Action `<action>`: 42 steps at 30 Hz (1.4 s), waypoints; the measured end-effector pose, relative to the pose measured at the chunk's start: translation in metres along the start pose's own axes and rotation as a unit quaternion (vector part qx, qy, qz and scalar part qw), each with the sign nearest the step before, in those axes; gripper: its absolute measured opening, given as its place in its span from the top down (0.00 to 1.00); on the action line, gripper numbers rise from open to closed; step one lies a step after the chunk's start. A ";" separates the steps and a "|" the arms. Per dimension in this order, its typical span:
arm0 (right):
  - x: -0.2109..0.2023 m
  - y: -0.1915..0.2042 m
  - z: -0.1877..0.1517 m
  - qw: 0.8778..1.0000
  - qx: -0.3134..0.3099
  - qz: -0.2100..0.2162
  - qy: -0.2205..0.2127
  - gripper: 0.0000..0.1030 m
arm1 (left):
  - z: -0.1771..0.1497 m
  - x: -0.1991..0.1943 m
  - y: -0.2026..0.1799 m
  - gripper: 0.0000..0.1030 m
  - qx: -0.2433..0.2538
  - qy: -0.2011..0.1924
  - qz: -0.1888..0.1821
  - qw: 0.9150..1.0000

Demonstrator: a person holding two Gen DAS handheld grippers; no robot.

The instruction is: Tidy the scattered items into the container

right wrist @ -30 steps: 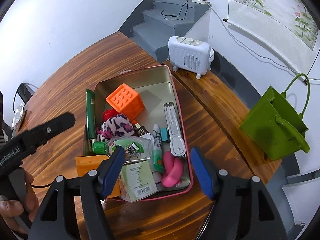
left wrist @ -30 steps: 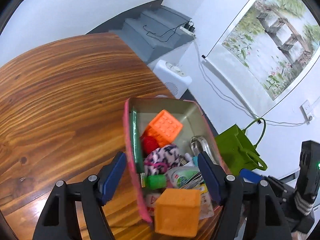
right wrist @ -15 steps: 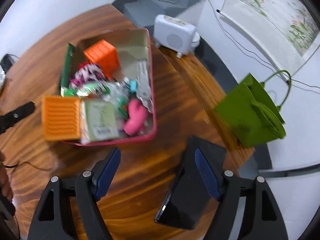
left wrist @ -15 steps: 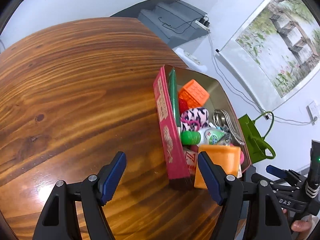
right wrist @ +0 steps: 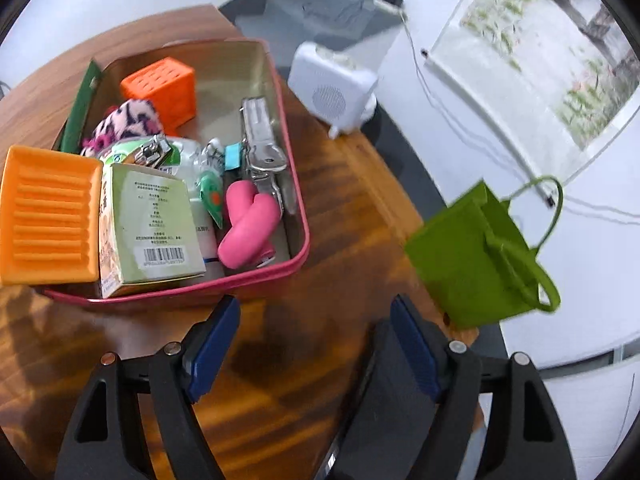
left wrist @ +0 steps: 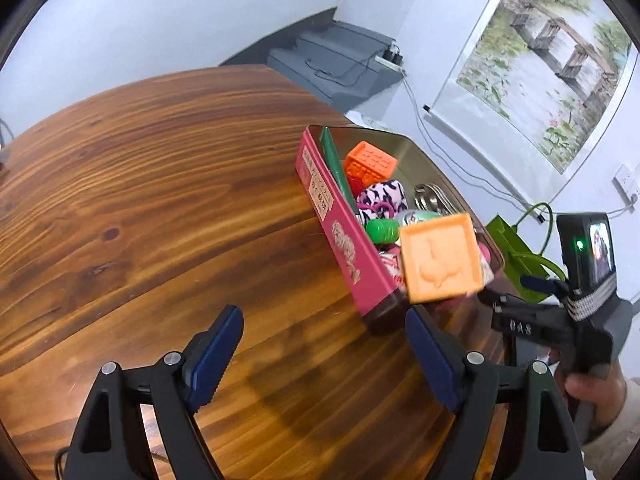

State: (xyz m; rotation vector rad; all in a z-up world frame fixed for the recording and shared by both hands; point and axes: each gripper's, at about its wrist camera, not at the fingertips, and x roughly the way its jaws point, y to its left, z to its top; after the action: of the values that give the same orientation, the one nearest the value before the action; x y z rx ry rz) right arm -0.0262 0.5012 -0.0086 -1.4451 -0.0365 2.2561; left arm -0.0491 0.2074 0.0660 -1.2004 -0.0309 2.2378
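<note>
The left tool (left wrist: 324, 354) hangs over bare wood of the round surface (left wrist: 160, 184), its jaws opening wide with nothing between them. The pink tin (left wrist: 344, 240), the container, lies at about two o'clock from it, its long side wall facing the camera. A pale orange block (left wrist: 440, 258) sits at the tin's near corner, propped above the rim.

In the right wrist view the right tool (right wrist: 316, 340) stands wide apart and holds nothing; only the surface shows between its blue pads (right wrist: 212, 340). A flat black object (right wrist: 384, 412) lies partly under its right finger at five o'clock. The tin (right wrist: 292, 258) is at eleven o'clock, just beyond the fingertips, packed with an orange studded cube (right wrist: 164, 84), a pink-and-black patterned plush (right wrist: 124, 122), a green carton (right wrist: 148, 224), a pink rubbery piece (right wrist: 248, 224) and a metal tool (right wrist: 260, 140). A green bag (right wrist: 476, 256) stands off the surface edge at three o'clock, and a white heater (right wrist: 332, 88) at one o'clock.
</note>
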 end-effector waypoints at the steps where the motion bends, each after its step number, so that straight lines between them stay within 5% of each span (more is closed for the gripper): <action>1: 0.002 0.001 0.003 1.000 -0.001 0.005 -0.008 0.22 | -0.002 -0.001 0.000 0.14 -0.001 -0.005 0.005 1.000; 3: 0.004 0.002 0.011 0.999 -0.003 0.036 -0.038 0.22 | -0.008 -0.002 -0.004 0.00 -0.002 -0.014 0.012 1.000; 6: -0.004 0.006 0.011 0.992 -0.016 0.099 -0.081 0.22 | -0.017 -0.008 -0.016 0.00 0.003 -0.039 0.027 0.999; 10: -0.026 0.002 -0.023 0.983 -0.056 0.126 -0.125 0.21 | -0.037 -0.022 -0.040 0.00 0.006 -0.071 0.066 0.995; 13: -0.038 -0.007 -0.057 0.981 -0.063 0.143 -0.118 0.19 | -0.047 -0.026 -0.057 0.00 -0.002 -0.078 0.095 0.992; 17: -0.053 -0.033 -0.086 0.976 -0.035 0.177 -0.119 0.17 | -0.047 -0.026 -0.082 0.00 -0.001 -0.074 0.087 0.993; 22: -0.072 -0.055 -0.103 0.967 0.020 0.217 -0.135 0.00 | -0.041 -0.040 -0.114 0.00 0.047 -0.102 0.119 0.987; 27: -0.084 -0.042 -0.096 0.960 0.022 0.231 -0.155 0.00 | -0.045 -0.049 -0.114 0.00 0.056 -0.113 0.147 0.981; 42: -0.083 -0.014 -0.076 0.966 0.018 0.203 -0.160 0.00 | -0.034 -0.029 -0.088 0.00 0.032 -0.102 0.129 0.986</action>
State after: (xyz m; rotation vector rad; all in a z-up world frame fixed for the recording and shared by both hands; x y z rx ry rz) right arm 0.0733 0.4653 0.0316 -1.1333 0.2182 2.7885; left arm 0.0320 0.2570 0.0932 -0.9833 0.1218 2.5595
